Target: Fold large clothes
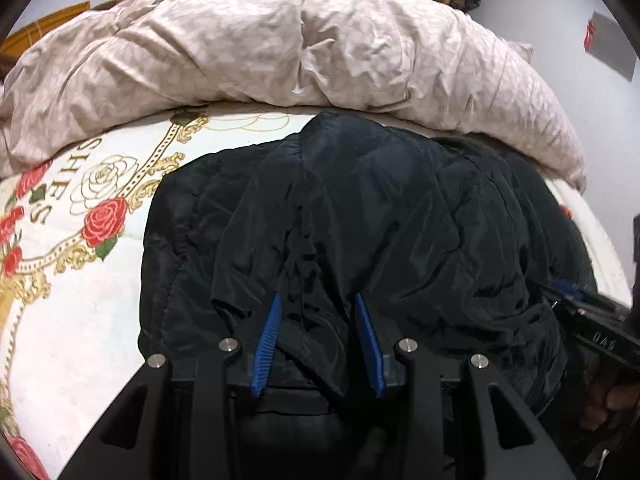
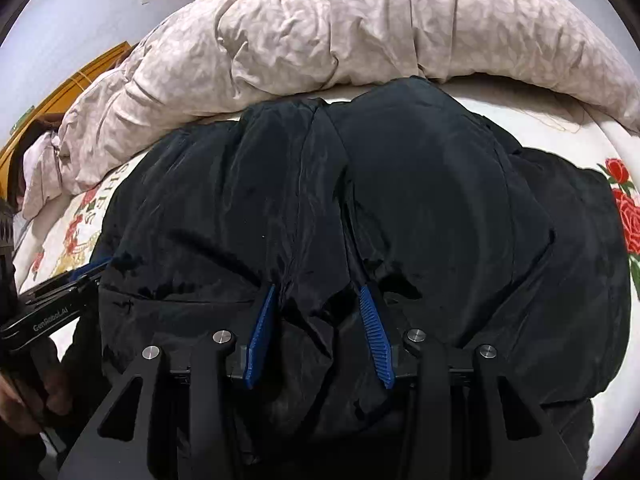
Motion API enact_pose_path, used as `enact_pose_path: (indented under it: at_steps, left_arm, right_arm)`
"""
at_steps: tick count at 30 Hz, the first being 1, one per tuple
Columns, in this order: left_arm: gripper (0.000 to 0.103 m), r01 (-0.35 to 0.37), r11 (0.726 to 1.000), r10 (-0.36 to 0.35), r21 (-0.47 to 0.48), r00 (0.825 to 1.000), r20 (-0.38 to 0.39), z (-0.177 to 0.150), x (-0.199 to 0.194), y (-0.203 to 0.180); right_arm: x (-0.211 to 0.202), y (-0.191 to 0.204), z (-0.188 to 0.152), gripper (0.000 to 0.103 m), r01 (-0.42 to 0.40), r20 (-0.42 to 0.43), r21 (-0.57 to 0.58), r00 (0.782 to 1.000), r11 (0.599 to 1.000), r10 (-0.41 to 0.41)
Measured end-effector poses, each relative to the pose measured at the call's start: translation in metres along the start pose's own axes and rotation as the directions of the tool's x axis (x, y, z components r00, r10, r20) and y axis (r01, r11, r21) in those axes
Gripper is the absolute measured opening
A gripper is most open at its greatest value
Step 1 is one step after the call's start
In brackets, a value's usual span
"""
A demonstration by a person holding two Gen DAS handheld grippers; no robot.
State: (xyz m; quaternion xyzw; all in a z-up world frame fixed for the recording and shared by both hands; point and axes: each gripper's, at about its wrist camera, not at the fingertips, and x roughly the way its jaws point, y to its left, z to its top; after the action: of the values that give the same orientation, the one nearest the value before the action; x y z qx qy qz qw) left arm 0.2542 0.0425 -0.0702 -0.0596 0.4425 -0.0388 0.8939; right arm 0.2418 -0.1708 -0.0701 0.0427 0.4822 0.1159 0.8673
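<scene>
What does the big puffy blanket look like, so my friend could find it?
Look at the bed with the rose-printed sheet. Along its far side lies the blanket, bunched in one long heap, just behind the black jacket. It is pale pinkish-beige with a faint pattern, unlike the dark, shiny jacket.

Soft, even indoor light — heavy fisheye bending and dark vignetted corners; the black jacket (image 1: 360, 208) perhaps underexposed, its folds murky.

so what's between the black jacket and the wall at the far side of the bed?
A bunched beige quilt lies along the jacket's far edge; both wrist views show it.
</scene>
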Motion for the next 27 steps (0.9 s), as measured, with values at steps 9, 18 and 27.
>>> enact_pose_path:
  at_steps: [9, 18, 27]
  left_arm:
    - [0.040, 0.112, 0.994, -0.112, 0.001, 0.993, 0.024, -0.026, -0.048, -0.025]
    - [0.042, 0.087, 0.996, -0.086, 0.029, 0.995, -0.044, -0.043, 0.009, -0.034]
    - [0.043, 0.066, 0.996, -0.066, 0.055, 0.998, -0.006, -0.047, 0.019, -0.039]
  right_arm:
    - [-0.040, 0.001, -0.021, 0.043, -0.012, 0.021, 0.012, 1.000, 1.000, 0.012]
    - [0.009, -0.002, -0.030, 0.043, 0.040, -0.004, -0.014, 0.999, 0.999, -0.040]
    - [0.019, -0.001, -0.041, 0.043, 0.070, 0.048, -0.042, 0.997, 0.997, -0.068]
